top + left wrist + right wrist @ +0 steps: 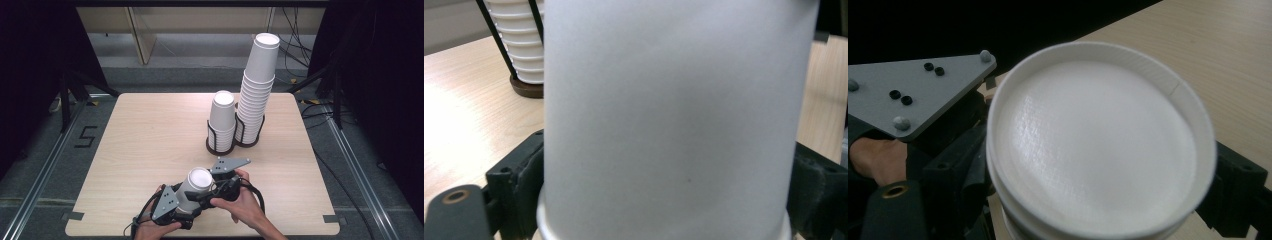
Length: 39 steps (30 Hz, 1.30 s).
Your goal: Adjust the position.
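Cups (196, 186) sat upside down near the counter's (150, 130) front edge, where we had both tongs on them: left tongs (186, 202) clamped low near the rim, right tongs (212, 189) clamped just under the upturned base. Separating them, we judged, called for a firm low grip and a straight upward pull. Beyond, two racked stacks (250, 95) waited.

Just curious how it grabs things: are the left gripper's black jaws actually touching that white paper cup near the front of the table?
Touching. In the left gripper view the jaws press against both sides of the paper cup, with no gap.
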Motion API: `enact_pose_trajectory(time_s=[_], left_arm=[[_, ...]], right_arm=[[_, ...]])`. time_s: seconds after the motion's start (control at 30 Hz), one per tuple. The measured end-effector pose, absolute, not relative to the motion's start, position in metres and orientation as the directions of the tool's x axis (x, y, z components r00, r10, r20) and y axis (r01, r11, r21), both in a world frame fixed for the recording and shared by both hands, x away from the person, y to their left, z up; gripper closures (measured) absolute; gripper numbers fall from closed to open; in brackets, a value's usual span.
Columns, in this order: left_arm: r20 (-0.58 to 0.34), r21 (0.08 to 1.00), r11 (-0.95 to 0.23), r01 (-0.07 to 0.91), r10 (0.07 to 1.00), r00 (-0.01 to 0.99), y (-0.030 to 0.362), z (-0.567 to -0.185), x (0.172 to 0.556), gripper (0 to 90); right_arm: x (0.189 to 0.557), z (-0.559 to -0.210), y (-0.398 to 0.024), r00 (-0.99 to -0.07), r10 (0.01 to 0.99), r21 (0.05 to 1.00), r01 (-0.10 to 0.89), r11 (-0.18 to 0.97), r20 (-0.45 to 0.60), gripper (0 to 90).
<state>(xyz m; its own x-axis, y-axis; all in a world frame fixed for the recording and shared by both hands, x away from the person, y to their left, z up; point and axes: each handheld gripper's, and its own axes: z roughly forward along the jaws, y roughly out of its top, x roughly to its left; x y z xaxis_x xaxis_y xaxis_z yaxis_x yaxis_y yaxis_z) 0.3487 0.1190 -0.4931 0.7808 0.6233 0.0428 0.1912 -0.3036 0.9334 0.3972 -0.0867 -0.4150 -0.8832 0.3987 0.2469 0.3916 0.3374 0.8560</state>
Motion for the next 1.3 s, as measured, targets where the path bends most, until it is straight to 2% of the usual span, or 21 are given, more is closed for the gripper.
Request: enact_pose_trajectory(time_s=[0.07, 0.1, 0.43, 0.57, 0.63, 0.73, 0.8, 1.0, 1.23, 1.3], left_arm=[[0.058, 0.922, -0.335, 0.192, 0.612, 0.789, 0.12, -0.492, 0.349, 10.7], [0.105, 0.91, -0.38, 0.165, 0.596, 0.796, 0.121, -0.491, 0.348, 10.9], [0.21, 0.834, -0.541, 0.111, 0.496, 0.842, 0.12, -0.487, 0.345, 11.6], [0.225, 0.818, -0.567, 0.092, 0.464, 0.857, 0.12, -0.486, 0.344, 11.2], [0.188, 0.847, -0.522, 0.102, 0.474, 0.86, 0.119, -0.489, 0.345, 9.5], [0.186, 0.866, -0.492, 0.087, 0.48, 0.858, 0.121, -0.489, 0.345, 5.7], [0.151, 0.91, -0.407, 0.078, 0.501, 0.852, 0.122, -0.489, 0.346, 4.2], [0.138, 0.961, -0.276, 0.019, 0.535, 0.833, 0.127, -0.484, 0.345, 2.3], [0.139, 0.975, -0.223, -0.017, 0.543, 0.828, 0.128, -0.48, 0.344, 3.4], [0.135, 0.978, -0.208, -0.024, 0.539, 0.832, 0.128, -0.48, 0.344, 4.4]], right_arm=[[0.397, -0.413, -0.09, -0.885, 0.394, 0.853, 0.393, 0.343, 0.249, 15.7], [0.397, -0.409, -0.096, -0.886, 0.398, 0.852, 0.387, 0.354, 0.237, 15.8], [0.393, -0.413, -0.107, -0.905, 0.346, 0.809, 0.389, 0.441, 0.247, 16.4], [0.391, -0.418, -0.108, -0.909, 0.322, 0.8, 0.392, 0.454, 0.264, 22.4], [0.392, -0.417, -0.109, -0.907, 0.321, 0.801, 0.4, 0.445, 0.274, 23.4], [0.392, -0.414, -0.11, -0.907, 0.319, 0.804, 0.4, 0.44, 0.276, 24.1], [0.392, -0.409, -0.113, -0.901, 0.326, 0.82, 0.407, 0.403, 0.288, 24.9], [0.395, -0.4, -0.124, -0.878, 0.312, 0.836, 0.454, 0.307, 0.363, 25.5], [0.397, -0.402, -0.123, -0.873, 0.285, 0.848, 0.467, 0.252, 0.396, 25.6], [0.395, -0.402, -0.122, -0.859, 0.281, 0.831, 0.496, 0.25, 0.428, 25.6]])
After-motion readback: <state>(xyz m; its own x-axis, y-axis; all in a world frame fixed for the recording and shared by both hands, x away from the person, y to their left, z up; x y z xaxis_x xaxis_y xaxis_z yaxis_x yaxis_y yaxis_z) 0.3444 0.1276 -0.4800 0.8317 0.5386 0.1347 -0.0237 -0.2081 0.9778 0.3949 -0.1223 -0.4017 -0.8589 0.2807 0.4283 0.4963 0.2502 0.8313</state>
